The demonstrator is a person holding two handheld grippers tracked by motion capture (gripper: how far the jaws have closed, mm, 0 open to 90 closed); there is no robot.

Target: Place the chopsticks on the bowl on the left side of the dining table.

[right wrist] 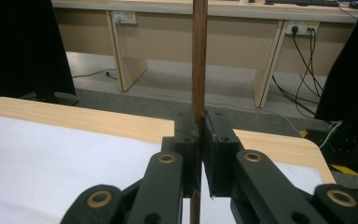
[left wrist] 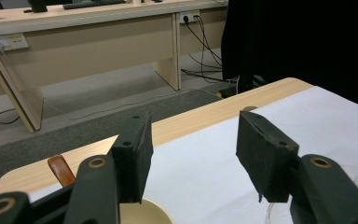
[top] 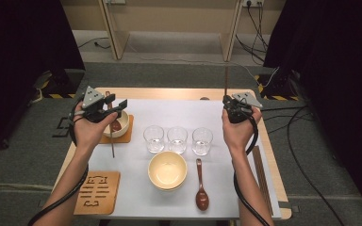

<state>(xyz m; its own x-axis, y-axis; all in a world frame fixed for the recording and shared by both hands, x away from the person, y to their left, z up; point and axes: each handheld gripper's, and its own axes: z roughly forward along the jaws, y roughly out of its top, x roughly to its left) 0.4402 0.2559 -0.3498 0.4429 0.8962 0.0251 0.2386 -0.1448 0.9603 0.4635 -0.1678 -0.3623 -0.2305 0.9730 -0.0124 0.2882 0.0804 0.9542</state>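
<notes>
My right gripper (top: pixel 227 101) is shut on a thin brown wooden stick (top: pixel 226 82) that stands upright above the table's far right. In the right gripper view the stick (right wrist: pixel 198 56) runs straight up between the closed jaws (right wrist: pixel 199 140). At the far left, my left gripper (top: pixel 115 106) hovers open over a small cream bowl (top: pixel 122 123) with a brown spoon in it. The left gripper view shows its jaws (left wrist: pixel 193 154) wide apart with nothing between them, the bowl's rim (left wrist: pixel 144 212) just below and a brown spoon handle (left wrist: pixel 61 169) at the left.
A white mat (top: pixel 136 188) covers the wooden table. Three clear glasses (top: pixel 177 139) stand in a row mid-table. In front of them are a large cream bowl (top: pixel 167 170) and a brown spoon (top: pixel 201 188). A wooden trivet (top: pixel 96 192) lies front left, dark sticks (top: pixel 260 172) along the right edge.
</notes>
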